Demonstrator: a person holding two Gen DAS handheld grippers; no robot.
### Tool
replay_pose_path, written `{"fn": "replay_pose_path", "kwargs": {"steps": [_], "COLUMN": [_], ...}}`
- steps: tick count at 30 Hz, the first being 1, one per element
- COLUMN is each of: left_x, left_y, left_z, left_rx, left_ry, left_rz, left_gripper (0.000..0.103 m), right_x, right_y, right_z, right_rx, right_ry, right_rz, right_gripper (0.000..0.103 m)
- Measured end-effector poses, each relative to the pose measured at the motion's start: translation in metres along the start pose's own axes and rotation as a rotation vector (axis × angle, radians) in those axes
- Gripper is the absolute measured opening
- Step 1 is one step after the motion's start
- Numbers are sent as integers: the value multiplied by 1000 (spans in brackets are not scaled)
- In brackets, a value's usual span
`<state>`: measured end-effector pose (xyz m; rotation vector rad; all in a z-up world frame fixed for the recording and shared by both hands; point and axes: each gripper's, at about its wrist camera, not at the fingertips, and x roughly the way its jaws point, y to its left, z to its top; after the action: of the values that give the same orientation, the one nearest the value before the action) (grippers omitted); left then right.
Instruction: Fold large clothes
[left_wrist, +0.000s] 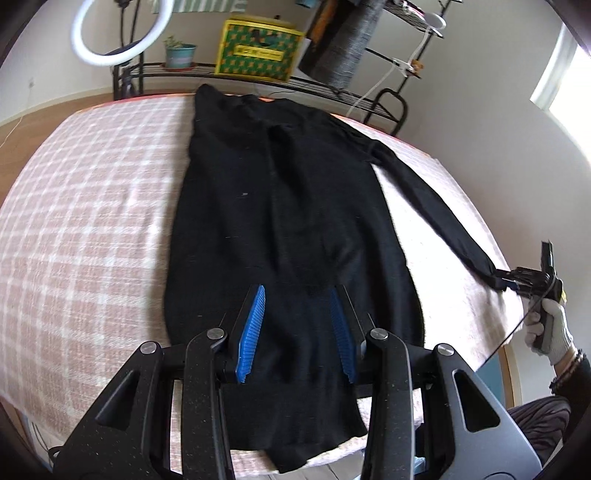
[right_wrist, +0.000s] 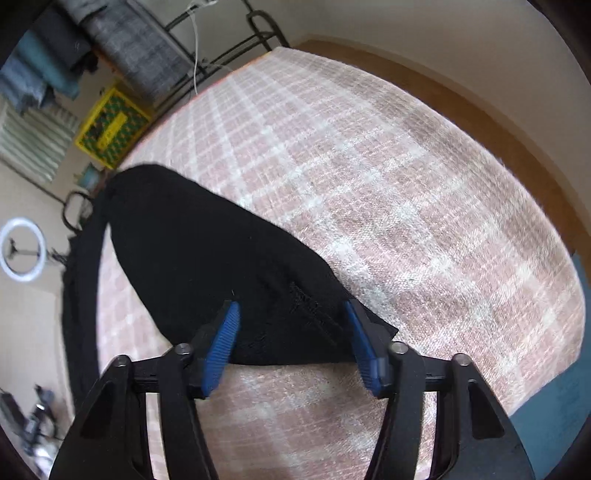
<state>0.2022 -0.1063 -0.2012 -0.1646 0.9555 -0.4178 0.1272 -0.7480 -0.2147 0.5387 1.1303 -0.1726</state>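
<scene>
Left gripper (left_wrist: 299, 291): black two-finger frame with blue ribbed pads (left_wrist: 253, 328), angled downward, jaws parted. Right gripper (right_wrist: 291, 306): same build, pitched steeply down; in its own view the jaws stand apart, and whether the pads (right_wrist: 221, 347) press anything cannot be told. A white-gloved right hand (left_wrist: 550, 328) grasps its handle.

A lived-in home room: a table under a pink checked cloth (left_wrist: 92, 206), at twelve o'clock a metal shelf (left_wrist: 236, 79) with potted plant (left_wrist: 180, 53), yellow box (left_wrist: 258, 50).
</scene>
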Motion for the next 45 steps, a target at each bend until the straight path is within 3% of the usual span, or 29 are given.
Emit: {"fn": "replay_pose_path", "kwargs": {"steps": [1,2,10,13,19,22,25,28,31,33,38,41,45], "left_x": [0,-1,-12,-14,-24,-31,-36,-38,-33,-22,11,34,57], "left_y": [-3,-6,-10,-9,-6,-1,6,10,8,5,-26,-51,-89], "left_z": [0,0,-5,-6,-3,1,3,4,4,6,9,5,-7], "left_rx": [8,19,35,24,7,-12,-27,-27,-13,-10,48,93,207], "left_ry": [-1,-4,-19,-13,-42,-64,-74,-66,-48,-18,56,103,152], "left_rz": [-3,-4,-21,-42,-44,-45,-39,-40,-43,-71,-155,-167,-169], "left_gripper": [36,36,36,36,36,36,36,36,36,36,36,36,36], "right_x": [-1,-6,-67,-92,-112,-105,-85,-67,-45,-38,-48,-40,-16], "right_y": [3,10,63,93,191,255,316,340,344,339,313,297,277], "right_z": [-1,-2,-29,-41,-56,-79,-118,-148,-163,-165,-140,-103,-45], "right_rx": [-14,-33,-148,-238,-433,-600,-778,-875,-897,-896,-827,-718,-570], "right_ry": [4,-14,-122,-179,-242,-225,-146,-79,80,125,112,56,7], "right_rz": [-3,1,130,132,247,298,348,364,429,438,507,465,411], "right_gripper": [7,5,4,4,4,4,4,4,6,8,9,23,23]}}
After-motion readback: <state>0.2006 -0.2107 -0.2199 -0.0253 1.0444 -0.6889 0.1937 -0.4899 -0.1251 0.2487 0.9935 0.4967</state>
